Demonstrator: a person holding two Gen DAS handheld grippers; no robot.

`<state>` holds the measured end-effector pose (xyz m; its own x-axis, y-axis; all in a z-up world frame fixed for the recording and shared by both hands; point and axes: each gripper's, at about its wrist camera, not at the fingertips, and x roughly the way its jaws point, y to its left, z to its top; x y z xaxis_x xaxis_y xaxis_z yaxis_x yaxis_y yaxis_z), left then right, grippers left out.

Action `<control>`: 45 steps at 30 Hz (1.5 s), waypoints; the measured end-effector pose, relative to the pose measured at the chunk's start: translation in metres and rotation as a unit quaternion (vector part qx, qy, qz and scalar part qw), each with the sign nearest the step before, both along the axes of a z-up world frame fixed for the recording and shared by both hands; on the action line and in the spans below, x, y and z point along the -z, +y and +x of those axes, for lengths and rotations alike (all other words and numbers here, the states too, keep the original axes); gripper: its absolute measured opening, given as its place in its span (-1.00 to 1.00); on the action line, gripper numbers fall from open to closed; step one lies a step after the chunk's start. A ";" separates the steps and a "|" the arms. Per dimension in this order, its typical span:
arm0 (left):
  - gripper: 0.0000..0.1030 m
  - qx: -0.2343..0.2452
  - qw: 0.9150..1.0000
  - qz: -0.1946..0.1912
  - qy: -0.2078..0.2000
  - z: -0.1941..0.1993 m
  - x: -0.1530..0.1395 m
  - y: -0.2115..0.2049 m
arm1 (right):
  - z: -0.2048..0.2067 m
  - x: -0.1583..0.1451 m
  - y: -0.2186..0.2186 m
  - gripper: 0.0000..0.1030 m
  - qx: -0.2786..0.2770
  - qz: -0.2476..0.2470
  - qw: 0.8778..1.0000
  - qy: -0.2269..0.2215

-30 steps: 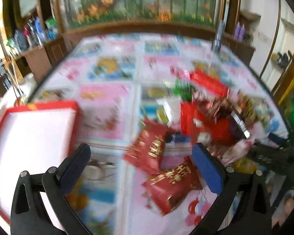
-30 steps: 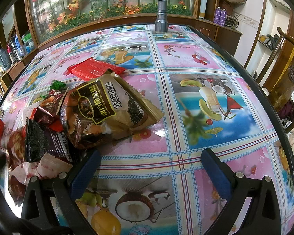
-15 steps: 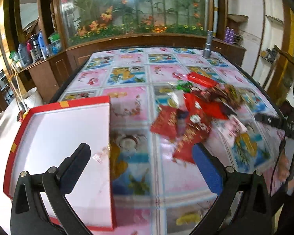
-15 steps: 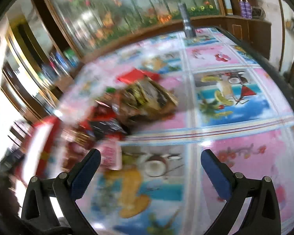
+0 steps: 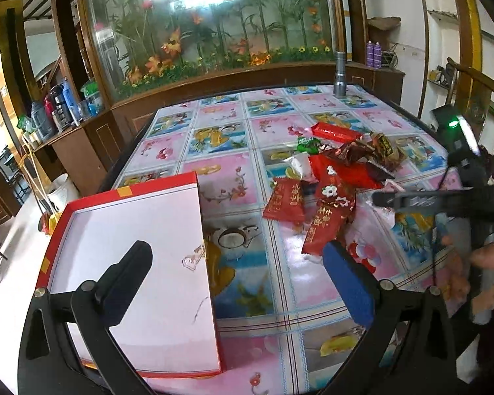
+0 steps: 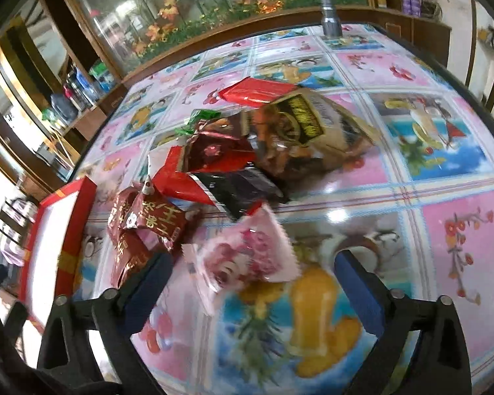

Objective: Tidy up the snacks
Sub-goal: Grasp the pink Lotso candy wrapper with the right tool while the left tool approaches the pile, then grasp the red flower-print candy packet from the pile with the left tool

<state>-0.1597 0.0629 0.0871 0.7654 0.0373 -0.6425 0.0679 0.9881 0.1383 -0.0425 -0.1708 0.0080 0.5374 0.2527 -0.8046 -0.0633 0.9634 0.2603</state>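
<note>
A pile of snack packets [image 5: 332, 171] lies on the table's middle right: red packets with gold writing [image 5: 329, 217], a brown bag [image 6: 306, 131], a black packet [image 6: 243, 191] and a pink packet [image 6: 247, 260]. A red box with a white inside [image 5: 131, 263] sits at the table's near left; it also shows in the right wrist view [image 6: 59, 230]. My left gripper [image 5: 237, 283] is open and empty above the box's right edge. My right gripper [image 6: 257, 293] is open and empty, just in front of the pink packet.
The table [image 5: 220, 171] has a glossy pink and blue fruit-print cover. A metal flashlight [image 5: 339, 75] stands at its far edge. A glass display with flowers [image 5: 214, 19] is behind. A wooden chair [image 5: 477, 98] stands at the right.
Both grippers have pulled back and up from the pile, so more of the table shows. The left view now takes in the whole red box. Both stay open.
</note>
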 end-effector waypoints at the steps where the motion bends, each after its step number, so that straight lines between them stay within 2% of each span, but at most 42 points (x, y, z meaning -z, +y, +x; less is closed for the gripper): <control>1: 1.00 0.003 1.000 -0.003 0.001 0.001 -0.001 0.000 | 0.003 0.000 0.007 0.81 0.001 -0.012 1.000 0.002; 2: 1.00 0.007 1.000 -0.007 0.003 0.001 0.000 -0.001 | 0.004 0.001 0.010 0.77 0.002 -0.023 1.000 -0.001; 6: 1.00 0.022 1.000 -0.002 0.008 0.003 0.002 -0.010 | 0.004 0.002 0.018 0.36 -0.009 -0.051 0.999 -0.013; 8: 1.00 0.034 0.999 -0.002 0.012 0.005 0.003 -0.017 | 0.004 0.003 0.016 0.22 -0.029 -0.067 0.997 -0.015; 9: 1.00 0.043 0.999 -0.001 0.016 0.006 0.004 -0.021 | 0.004 0.002 0.012 0.07 -0.035 -0.068 0.997 -0.014; 12: 1.00 0.075 0.997 0.005 0.029 0.013 0.009 -0.037 | 0.004 0.000 -0.005 -0.11 -0.059 -0.047 0.997 -0.005; 15: 1.00 0.105 0.993 0.013 0.051 0.024 0.019 -0.054 | 0.003 0.000 -0.033 -0.16 -0.076 -0.002 0.997 0.008; 17: 1.00 0.121 0.991 0.019 0.062 0.033 0.026 -0.064 | 0.000 0.000 -0.048 -0.16 -0.074 0.008 0.997 0.009; 20: 1.00 0.142 0.986 0.006 0.089 0.051 0.038 -0.074 | -0.006 -0.002 -0.067 -0.14 -0.078 0.005 0.997 0.007; 24: 1.00 0.140 0.984 -0.016 0.107 0.067 0.047 -0.072 | -0.017 -0.008 -0.083 -0.06 -0.090 0.012 0.996 0.004; 28: 1.00 0.136 0.983 -0.026 0.122 0.075 0.053 -0.068 | -0.028 -0.018 -0.096 0.50 -0.077 0.036 0.996 -0.035; 31: 1.00 0.137 0.982 -0.028 0.128 0.079 0.056 -0.068 | -0.032 -0.018 -0.104 0.52 -0.063 0.080 0.993 -0.063; 34: 1.00 0.136 0.982 -0.027 0.132 0.083 0.058 -0.068 | -0.032 -0.015 -0.111 0.52 -0.050 0.120 0.989 -0.072; 39: 0.84 0.136 0.980 -0.028 0.140 0.080 0.064 -0.071 | -0.032 -0.016 -0.114 0.52 -0.035 0.119 0.989 -0.080; 41: 0.70 0.144 0.978 -0.043 0.142 0.079 0.063 -0.073 | -0.032 -0.016 -0.115 0.52 -0.030 0.117 0.989 -0.085; 42: 0.70 0.150 0.977 -0.046 0.143 0.078 0.063 -0.074 | -0.033 -0.017 -0.116 0.52 -0.029 0.117 0.989 -0.090; 45: 0.56 0.164 0.975 -0.035 0.144 0.076 0.065 -0.083 | -0.036 -0.019 -0.117 0.52 -0.027 0.122 0.987 -0.099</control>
